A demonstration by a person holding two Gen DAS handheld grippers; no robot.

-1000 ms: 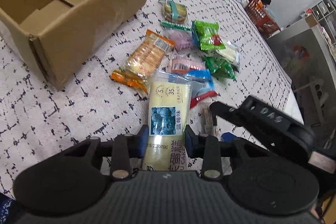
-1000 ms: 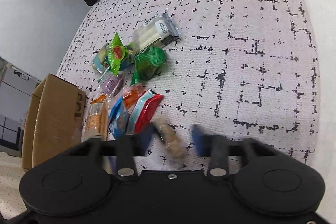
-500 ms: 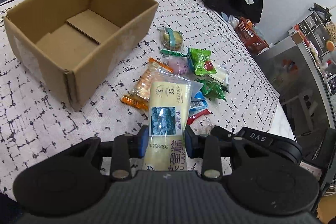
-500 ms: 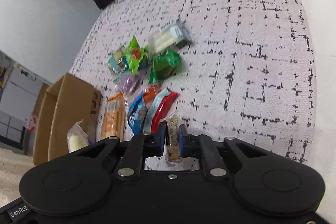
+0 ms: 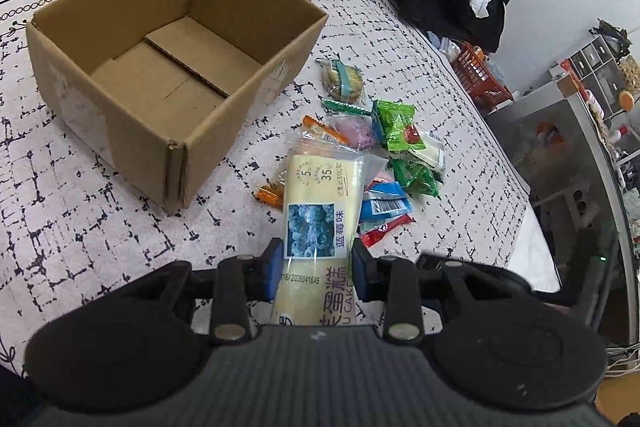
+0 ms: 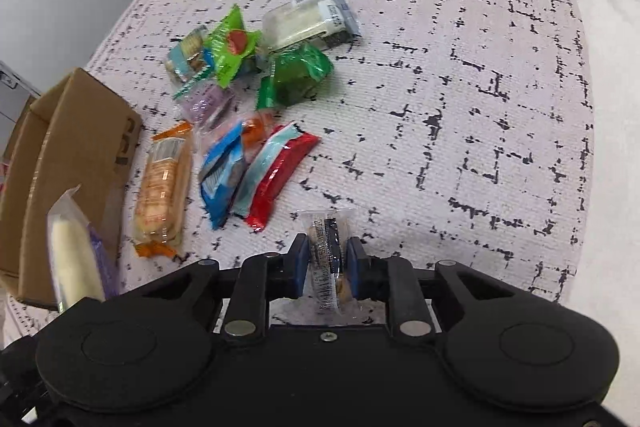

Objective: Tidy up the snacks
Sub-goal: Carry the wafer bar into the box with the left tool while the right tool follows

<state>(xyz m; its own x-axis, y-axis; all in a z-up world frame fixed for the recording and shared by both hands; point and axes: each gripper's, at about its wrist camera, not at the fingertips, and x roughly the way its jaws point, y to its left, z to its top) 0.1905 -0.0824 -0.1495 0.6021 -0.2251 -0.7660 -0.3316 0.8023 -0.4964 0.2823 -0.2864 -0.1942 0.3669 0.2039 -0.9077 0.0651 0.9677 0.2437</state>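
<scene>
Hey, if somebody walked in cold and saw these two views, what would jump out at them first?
Probably the pale yellow blueberry cake packet clamped in the left gripper, held up in front of the open, empty brown cardboard box. Next, the heap of bright green, blue, red and orange snack wrappers on the white black-flecked cloth beside the box. The right gripper pinches a small clear-wrapped brown snack bar.

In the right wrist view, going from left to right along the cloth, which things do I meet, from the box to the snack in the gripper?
cardboard box → orange cracker pack → blue packet → red packet → small clear-wrapped snack, held in the right gripper
</scene>
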